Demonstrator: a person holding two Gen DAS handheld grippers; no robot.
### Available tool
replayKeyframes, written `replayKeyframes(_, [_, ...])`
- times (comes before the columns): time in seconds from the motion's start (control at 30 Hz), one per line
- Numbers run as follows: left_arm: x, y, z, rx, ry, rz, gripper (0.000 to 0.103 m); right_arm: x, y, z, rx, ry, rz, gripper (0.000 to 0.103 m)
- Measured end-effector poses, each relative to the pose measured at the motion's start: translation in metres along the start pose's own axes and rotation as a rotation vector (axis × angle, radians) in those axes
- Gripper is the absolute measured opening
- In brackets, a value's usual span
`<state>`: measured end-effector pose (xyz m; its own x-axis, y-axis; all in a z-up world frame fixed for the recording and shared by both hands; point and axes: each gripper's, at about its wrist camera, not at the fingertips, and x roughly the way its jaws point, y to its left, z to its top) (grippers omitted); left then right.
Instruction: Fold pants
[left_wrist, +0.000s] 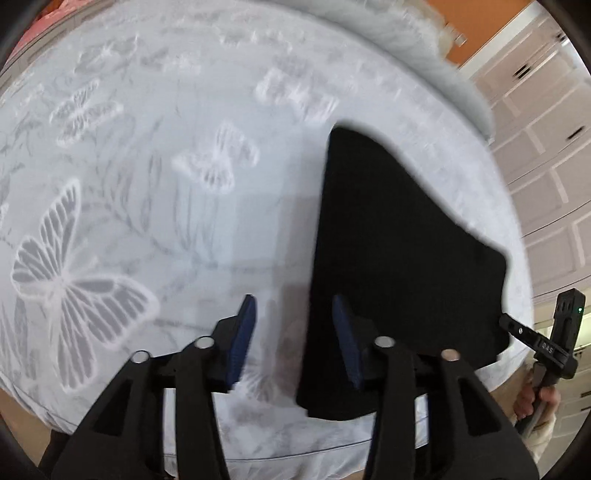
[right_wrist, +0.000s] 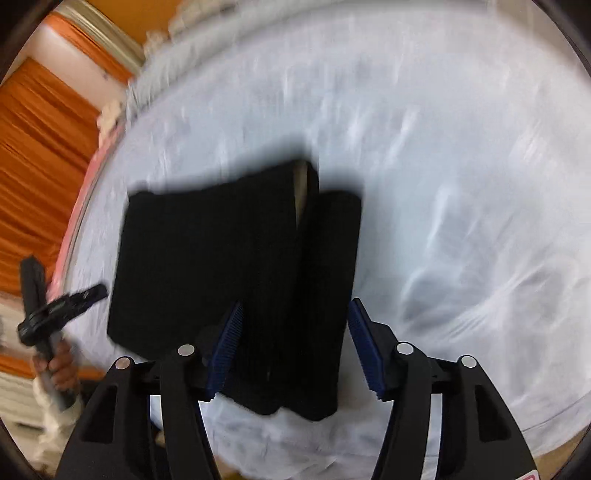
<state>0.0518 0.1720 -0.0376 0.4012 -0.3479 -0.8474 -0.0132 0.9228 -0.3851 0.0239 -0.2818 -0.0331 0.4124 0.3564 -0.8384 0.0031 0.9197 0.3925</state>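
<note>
The soft black cloth pants (right_wrist: 236, 280) lie on the bed with the white butterfly-print sheet (left_wrist: 147, 206), close to its near edge. They look already folded into a thick, almost square pile, with one long strip lying on top at the right side. A small gap at the far edge shows a bit of pale lining.

The left tongs (left_wrist: 291, 343) are open and hold nothing. They hang over the near left edge of the pants, with one blue pad above the sheet and one above the black cloth. The right tongs (right_wrist: 295, 347) are open too and hold nothing. They hang over the near end of the long strip. Both pictures are blurry.

To do this step well, I think each pair of tongs should bite a near corner through all the layers, not just the top one. Then both should lift together and lay the cloth over evenly, so the edges line up and nothing slides.

There are no boxes, baskets or other containers to see here.
</note>
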Motion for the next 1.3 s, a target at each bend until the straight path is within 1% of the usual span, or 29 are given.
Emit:
replayKeyframes(0.03, [-0.014, -0.003, 0.001, 0.006, -0.073, -0.001, 0.064, -0.012, 0.005, 0.002, -0.015, -0.069, 0.004, 0.06])
replayKeyframes(0.07, [-0.024, -0.007, -0.001, 0.021, -0.122, 0.012, 0.078, -0.016, 0.01, 0.005, -0.026, -0.085, 0.024, 0.06])
replayKeyframes(0.1, [-0.032, -0.015, -0.001, 0.049, -0.166, 0.024, 0.084, -0.016, 0.015, 0.007, -0.031, -0.084, 0.045, 0.059])
replayKeyframes(0.13, [-0.038, -0.025, -0.003, 0.089, -0.203, 0.028, 0.084, -0.011, 0.021, 0.01, -0.036, -0.074, 0.058, 0.058])
replayKeyframes(0.17, [-0.043, -0.04, -0.008, 0.146, -0.236, 0.023, 0.087, -0.002, 0.028, 0.011, -0.048, -0.044, 0.05, 0.057])
replayKeyframes(0.2, [-0.047, -0.052, -0.012, 0.198, -0.251, 0.009, 0.094, 0.008, 0.033, 0.012, -0.054, -0.014, 0.033, 0.05])
replayKeyframes(0.23, [-0.048, -0.069, -0.019, 0.264, -0.263, -0.016, 0.096, 0.016, 0.035, 0.011, -0.06, 0.02, 0.015, 0.037])
replayKeyframes(0.27, [-0.044, -0.083, -0.02, 0.309, -0.265, -0.035, 0.096, 0.025, 0.035, 0.013, -0.064, 0.054, 0.002, 0.03])
replayKeyframes(0.3, [-0.042, -0.095, -0.026, 0.36, -0.263, -0.049, 0.096, 0.032, 0.038, 0.012, -0.072, 0.073, -0.011, 0.005])
replayKeyframes(0.33, [-0.038, -0.112, -0.036, 0.44, -0.252, -0.065, 0.096, 0.032, 0.04, 0.01, -0.081, 0.076, -0.006, 0.001])
replayKeyframes(0.4, [-0.027, -0.138, -0.053, 0.564, -0.228, -0.075, 0.096, 0.023, 0.044, 0.011, -0.086, 0.059, 0.073, 0.0])
replayKeyframes(0.43, [-0.023, -0.147, -0.06, 0.602, -0.223, -0.073, 0.096, 0.012, 0.045, 0.012, -0.085, 0.038, 0.145, 0.0])
replayKeyframes(0.5, [-0.012, -0.171, -0.083, 0.707, -0.217, -0.055, 0.096, 0.003, 0.047, 0.017, -0.065, 0.009, 0.243, 0.0])
replayKeyframes(0.53, [-0.004, -0.178, -0.091, 0.747, -0.217, -0.04, 0.096, -0.002, 0.046, 0.022, -0.054, -0.009, 0.256, 0.0])
replayKeyframes(0.57, [0.004, -0.189, -0.1, 0.796, -0.215, -0.015, 0.096, -0.005, 0.045, 0.025, -0.048, -0.024, 0.234, 0.001])
replayKeyframes(0.6, [0.01, -0.197, -0.105, 0.829, -0.212, 0.004, 0.096, -0.005, 0.042, 0.029, -0.038, -0.034, 0.199, 0.007])
replayKeyframes(0.63, [0.016, -0.205, -0.11, 0.863, -0.21, 0.019, 0.096, -0.003, 0.035, 0.031, -0.017, -0.023, 0.153, 0.012])
replayKeyframes(0.73, [0.018, -0.214, -0.117, 0.885, -0.23, 0.021, 0.096, -0.007, 0.022, 0.031, -0.006, -0.027, 0.089, 0.013])
replayKeyframes(0.77, [0.018, -0.217, -0.115, 0.882, -0.237, 0.018, 0.096, -0.007, 0.021, 0.03, -0.011, -0.028, 0.087, 0.013])
replayKeyframes(0.8, [0.019, -0.216, -0.112, 0.873, -0.241, 0.017, 0.096, -0.009, 0.019, 0.029, -0.012, -0.029, 0.087, 0.016])
replayKeyframes(0.83, [0.021, -0.215, -0.108, 0.859, -0.241, 0.019, 0.096, -0.011, 0.019, 0.025, -0.019, -0.028, 0.078, 0.025])
replayKeyframes(0.87, [0.024, -0.213, -0.103, 0.836, -0.235, 0.029, 0.096, -0.011, 0.018, 0.023, -0.028, -0.028, 0.064, 0.032])
replayKeyframes(0.9, [0.026, -0.21, -0.099, 0.815, -0.226, 0.032, 0.096, -0.01, 0.017, 0.021, -0.034, -0.028, 0.054, 0.042])
replayKeyframes(1.0, [0.031, -0.199, -0.085, 0.747, -0.219, 0.047, 0.096, -0.006, 0.014, 0.01, -0.061, 0.006, 0.038, 0.043])
replayKeyframes(1.03, [0.031, -0.196, -0.081, 0.731, -0.225, 0.056, 0.096, -0.006, 0.01, 0.005, -0.071, 0.02, 0.036, 0.046])
replayKeyframes(1.13, [0.029, -0.186, -0.07, 0.681, -0.248, 0.066, 0.096, -0.001, 0.015, -0.005, -0.11, 0.059, 0.026, 0.048])
replayKeyframes(1.2, [0.026, -0.179, -0.063, 0.649, -0.277, 0.072, 0.096, 0.003, 0.018, -0.009, -0.128, 0.085, 0.027, 0.051])
replayKeyframes(1.23, [0.024, -0.175, -0.059, 0.63, -0.291, 0.074, 0.096, 0.006, 0.02, -0.011, -0.139, 0.101, 0.03, 0.052])
replayKeyframes(1.3, [0.021, -0.168, -0.053, 0.599, -0.294, 0.064, 0.096, 0.01, 0.022, -0.015, -0.159, 0.118, 0.017, 0.052])
